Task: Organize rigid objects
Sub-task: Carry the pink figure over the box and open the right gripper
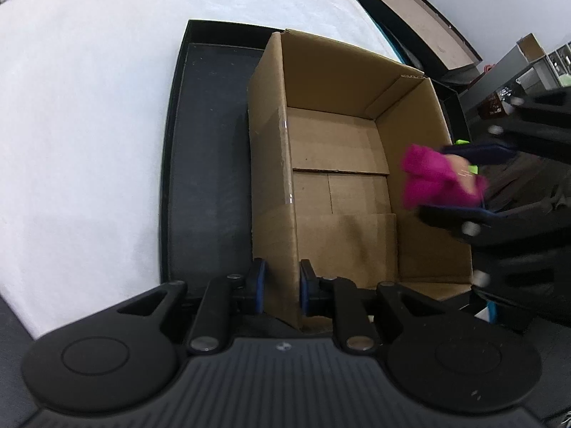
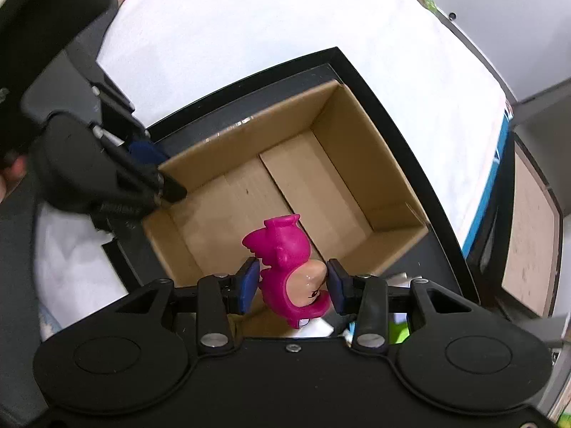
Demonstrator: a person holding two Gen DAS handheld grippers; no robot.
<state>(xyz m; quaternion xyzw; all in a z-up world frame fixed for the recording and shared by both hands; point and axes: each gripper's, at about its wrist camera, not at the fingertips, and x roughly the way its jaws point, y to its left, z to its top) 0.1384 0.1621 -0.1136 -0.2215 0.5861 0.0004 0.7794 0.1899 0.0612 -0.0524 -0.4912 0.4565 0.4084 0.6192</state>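
Right tongs (image 2: 291,285): nearest to me, pinching a pink toy (image 2: 291,267) between the blue pads, just over the near rim of the box.
Left tongs (image 1: 282,285): pressed together on the box's side wall, one pad inside and one outside, so it looks as if they steady it.
Box (image 1: 360,82): open cardboard, standing in a black tray (image 1: 203,142) on the white table (image 1: 89,107).
Box floor: bare, nothing lies in it so far.
Toy's place: in the air above the box edge, not yet inside and not let go.
Done: the toy is picked up and brought to the box, by the look of it.
Left: lowering and releasing it; other things to sort may remain, though I can only make out green and white bits under the right tongs, too hidden to name.
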